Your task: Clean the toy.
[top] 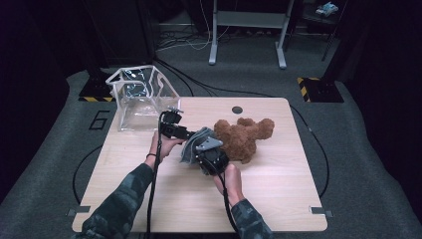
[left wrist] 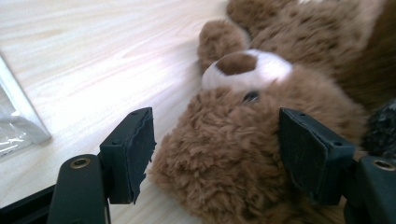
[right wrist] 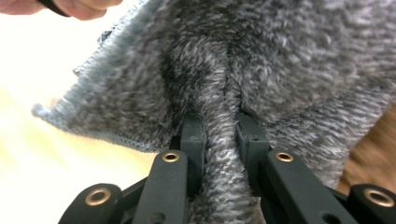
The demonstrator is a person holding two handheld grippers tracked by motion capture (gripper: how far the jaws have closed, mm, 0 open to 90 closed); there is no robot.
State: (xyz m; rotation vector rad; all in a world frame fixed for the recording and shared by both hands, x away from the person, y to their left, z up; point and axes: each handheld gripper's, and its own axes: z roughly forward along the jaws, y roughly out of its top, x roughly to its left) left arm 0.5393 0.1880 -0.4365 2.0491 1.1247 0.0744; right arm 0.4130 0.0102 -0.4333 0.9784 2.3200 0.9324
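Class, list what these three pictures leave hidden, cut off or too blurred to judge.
- High view: the right gripper and the grey cloth cover the teddy bear's head.
- Left gripper view: the bear's body runs off the top and right edges.
- Right gripper view: the cloth, pinched between the jaws, hides the table; the hand is cut by the top edge.
- High view: what the clear bag holds is too small to tell.

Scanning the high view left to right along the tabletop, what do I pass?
Clear plastic bag → left gripper, jaws open → grey fleece cloth, pinched by the right gripper → brown teddy bear lying on the table.
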